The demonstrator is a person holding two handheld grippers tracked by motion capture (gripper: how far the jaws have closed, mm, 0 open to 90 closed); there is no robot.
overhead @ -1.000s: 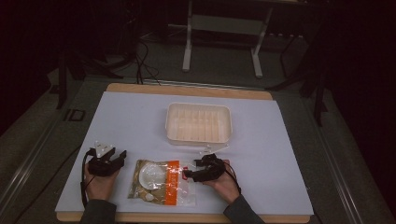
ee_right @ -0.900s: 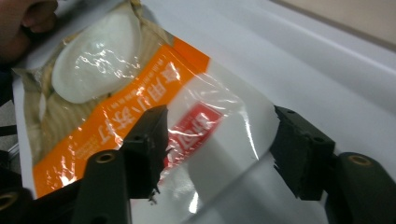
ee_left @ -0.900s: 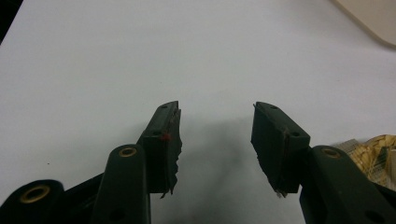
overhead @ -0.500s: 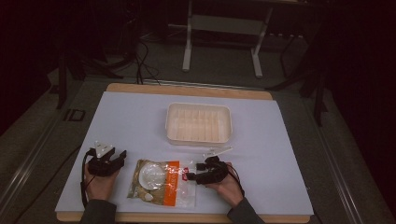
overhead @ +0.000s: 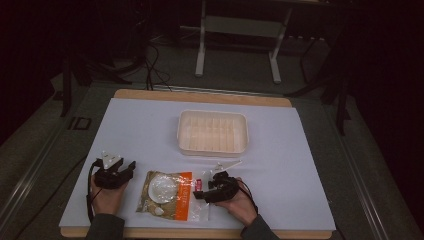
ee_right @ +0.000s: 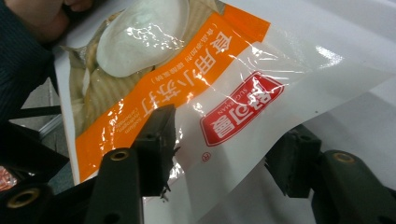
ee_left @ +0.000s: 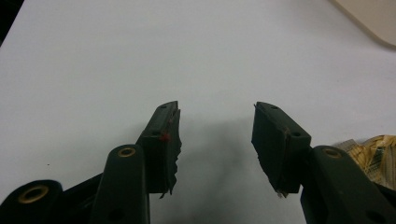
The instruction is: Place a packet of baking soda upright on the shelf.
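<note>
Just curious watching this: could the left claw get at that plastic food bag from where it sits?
Probably yes. The left claw stands open beside the bag, with bare table between them.

room dim | floor (overhead: 45, 135) grey | metal stand (overhead: 239, 30) behind wooden table (overhead: 200, 95)

in my right tongs view, the packet (ee_right: 187, 79) runs past the top edge; its small print is unreadable.
</note>
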